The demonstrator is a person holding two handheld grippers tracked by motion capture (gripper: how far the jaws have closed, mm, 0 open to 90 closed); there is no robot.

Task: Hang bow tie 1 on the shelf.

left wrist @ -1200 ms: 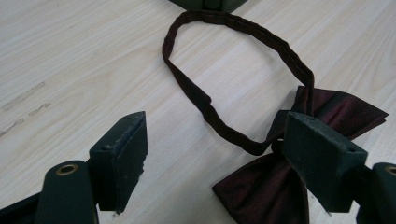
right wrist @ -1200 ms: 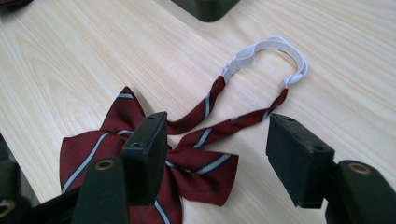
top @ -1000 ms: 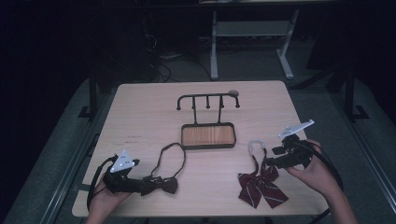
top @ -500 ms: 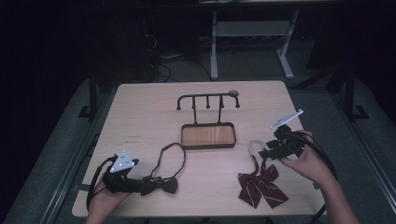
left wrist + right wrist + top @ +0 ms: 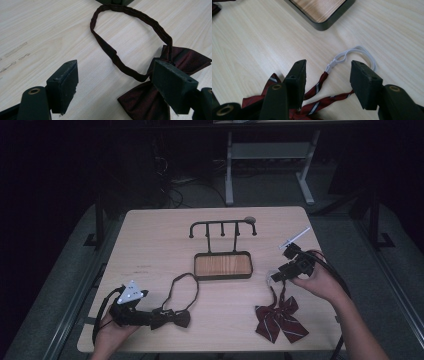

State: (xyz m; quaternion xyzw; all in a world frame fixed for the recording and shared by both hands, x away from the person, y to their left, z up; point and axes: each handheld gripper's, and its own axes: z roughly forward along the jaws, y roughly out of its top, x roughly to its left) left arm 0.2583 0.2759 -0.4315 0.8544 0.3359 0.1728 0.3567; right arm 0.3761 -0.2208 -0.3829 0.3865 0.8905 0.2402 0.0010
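We see the left gripper (image 5: 145, 316), jaws spread and empty, beside the dark bow tie (image 5: 170, 318) at the table's (image 5: 160, 240) seven o'clock, its band looping toward one o'clock. The right gripper (image 5: 280, 274), jaws parted and empty, hovers over the striped bow tie's (image 5: 280, 322) white elastic (image 5: 352, 56), probably to lift it toward the hook stand (image 5: 222, 245).
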